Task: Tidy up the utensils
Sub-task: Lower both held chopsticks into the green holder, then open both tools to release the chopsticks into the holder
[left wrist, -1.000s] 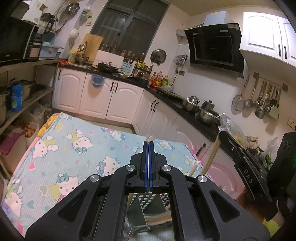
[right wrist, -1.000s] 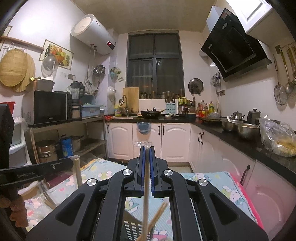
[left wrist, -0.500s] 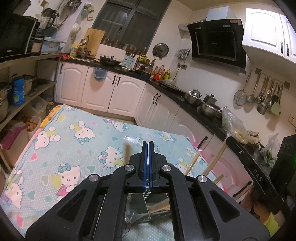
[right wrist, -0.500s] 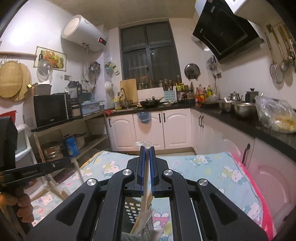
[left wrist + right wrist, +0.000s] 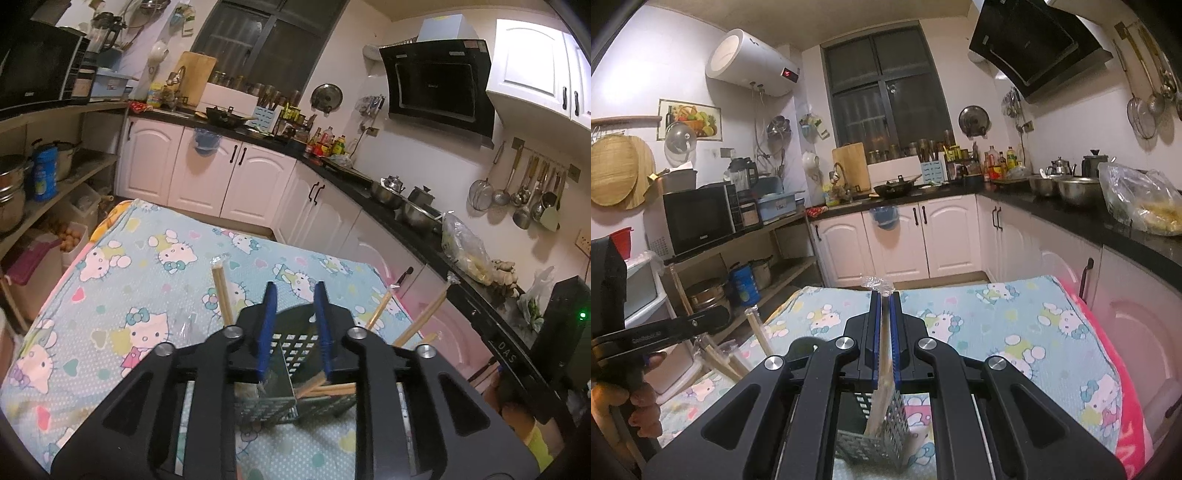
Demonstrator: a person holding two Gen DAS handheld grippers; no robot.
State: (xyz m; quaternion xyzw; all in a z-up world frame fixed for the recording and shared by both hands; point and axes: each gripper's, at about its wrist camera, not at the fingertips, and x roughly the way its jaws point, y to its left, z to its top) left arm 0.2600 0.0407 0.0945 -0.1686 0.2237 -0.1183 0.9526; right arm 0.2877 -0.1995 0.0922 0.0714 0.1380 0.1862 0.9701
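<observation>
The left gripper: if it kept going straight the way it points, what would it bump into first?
Probably the black perforated utensil holder, which sits just ahead of and below the left gripper and its opening jaws. Beyond that lies the cartoon-cat tablecloth. Depth is hard to judge.

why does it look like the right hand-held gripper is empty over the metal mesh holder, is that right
Not empty: the right wrist view shows the right hand-held gripper shut on wrapped chopsticks. It is indeed over the metal mesh holder.
</observation>
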